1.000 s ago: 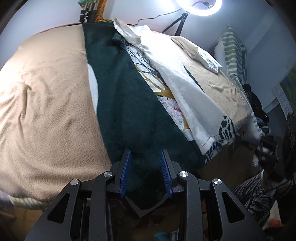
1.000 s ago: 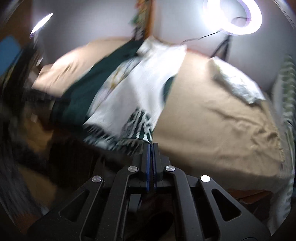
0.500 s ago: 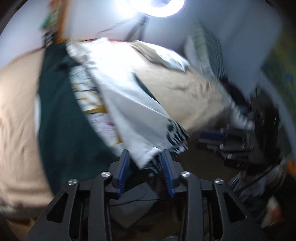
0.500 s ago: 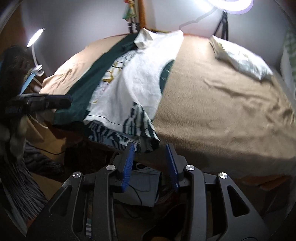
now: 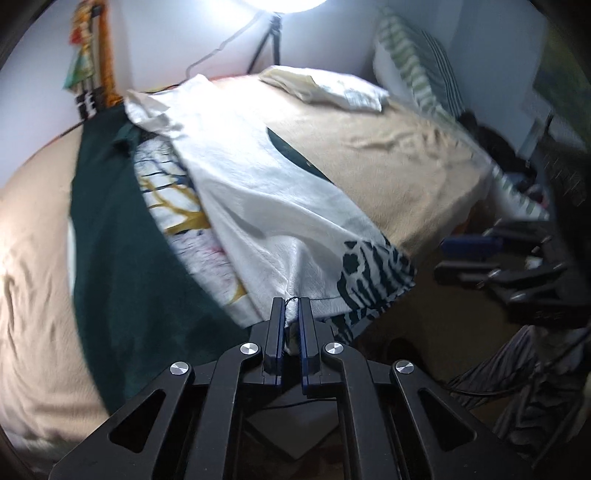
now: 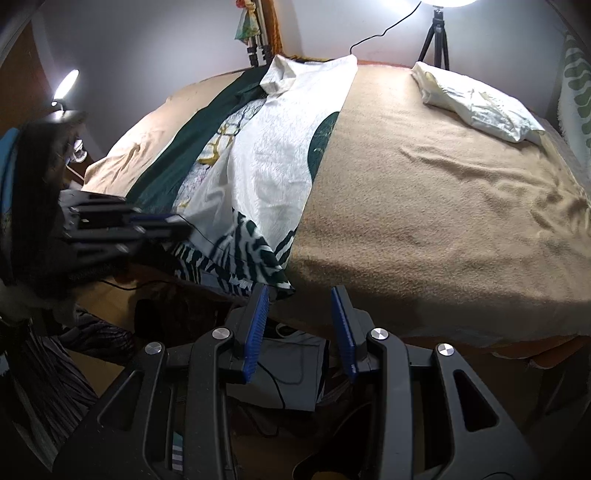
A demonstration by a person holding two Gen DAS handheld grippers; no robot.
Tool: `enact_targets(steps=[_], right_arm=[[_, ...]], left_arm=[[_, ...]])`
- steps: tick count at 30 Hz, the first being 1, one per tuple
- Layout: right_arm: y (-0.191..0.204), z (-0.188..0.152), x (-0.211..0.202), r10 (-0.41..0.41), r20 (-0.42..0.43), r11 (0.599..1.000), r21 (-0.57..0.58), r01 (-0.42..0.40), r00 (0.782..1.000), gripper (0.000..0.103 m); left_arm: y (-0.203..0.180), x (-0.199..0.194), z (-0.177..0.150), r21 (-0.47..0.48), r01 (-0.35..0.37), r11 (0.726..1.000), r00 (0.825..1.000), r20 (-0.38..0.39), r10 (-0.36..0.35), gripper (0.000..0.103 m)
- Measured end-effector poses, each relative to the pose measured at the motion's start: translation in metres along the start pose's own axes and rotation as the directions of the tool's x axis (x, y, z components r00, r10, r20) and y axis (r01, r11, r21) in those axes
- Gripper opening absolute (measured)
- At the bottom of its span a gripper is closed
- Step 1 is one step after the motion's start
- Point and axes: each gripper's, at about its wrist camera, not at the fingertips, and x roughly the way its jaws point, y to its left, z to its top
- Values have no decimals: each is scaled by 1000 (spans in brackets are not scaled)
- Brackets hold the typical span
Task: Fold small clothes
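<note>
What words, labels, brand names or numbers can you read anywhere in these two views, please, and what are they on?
None can be read.
The shirt carries only printed patterns, no lettering.
The pillow and blanket show no text.
The items on the floor are too blurred to tell.

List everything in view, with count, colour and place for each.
white shirt: one, white with a dark green zebra-like print at its hem, folded lengthwise on the bed, hem at the near edge.
blanket: one, tan, covering the bed.
pillow: one, off-white, far right corner of the bed.
ring light: one, white glow on a black tripod, behind the bed.
small lamp: one, white glow, far left.
left gripper: black with blue pads, shut on the shirt's hem.
right gripper: black with blue pads, open, off the bed's near edge.
</note>
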Motion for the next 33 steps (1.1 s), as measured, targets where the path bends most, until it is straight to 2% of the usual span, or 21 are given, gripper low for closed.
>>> enact_targets(steps=[1, 5, 7, 9, 11, 12, 15, 19, 22, 23, 27, 29, 31, 32, 33], right_arm=[[1, 0, 2, 7, -5, 1000, -2, -7, 1000, 38], [5, 3, 12, 67, -35, 998, 1, -67, 997, 41], [1, 6, 15, 141, -43, 989, 45, -139, 989, 47], [-9, 8, 17, 239, -30, 965, 123, -233, 971, 51], [-26, 8, 17, 350, 13, 908, 240, -343, 937, 52], [-35, 8, 16, 377, 37, 883, 287, -371, 926, 52], [-56, 5, 23, 356, 38, 853, 394, -342, 934, 53], [-65, -1, 41, 410, 13, 803, 469, -367, 912, 48], [-51, 2, 46, 448, -6, 804, 439, -401, 894, 21], [-44, 2, 44, 455, -17, 811, 421, -407, 890, 9], [-30, -8, 27, 439, -84, 858, 335, -390, 894, 9], [-28, -15, 21, 379, -120, 899, 283, -334, 918, 9], [-26, -14, 13, 287, -86, 939, 224, -263, 954, 9], [-24, -13, 11, 269, -75, 947, 203, -250, 960, 9], [-22, -10, 10, 269, -67, 949, 188, -253, 961, 18]], left_arm=[[4, -4, -1, -21, 28, 999, 1000, 9, -28, 5], [6, -12, -5, -34, 35, 999, 999, 24, -34, 5], [9, -11, -6, -63, 64, 996, 998, 22, -63, 5], [9, -10, -6, -72, 69, 995, 997, 26, -67, 5], [8, -9, -7, -70, 69, 995, 997, 31, -67, 5], [9, -8, -7, -73, 73, 995, 997, 31, -70, 5], [12, -9, -10, -85, 84, 993, 996, 34, -82, 5], [12, -13, -9, -101, 106, 989, 994, 47, -102, 5], [11, -19, -8, -98, 116, 988, 992, 61, -110, 5], [10, -21, -9, -87, 105, 991, 993, 62, -100, 5], [14, -17, -16, -53, 49, 997, 998, 32, -47, 5], [19, -12, -20, -71, 57, 996, 998, 17, -56, 5], [22, -10, -20, -79, 57, 995, 998, 13, -56, 5], [21, -9, -20, -79, 57, 995, 998, 12, -57, 5], [21, -9, -19, -76, 53, 996, 999, 12, -52, 5]])
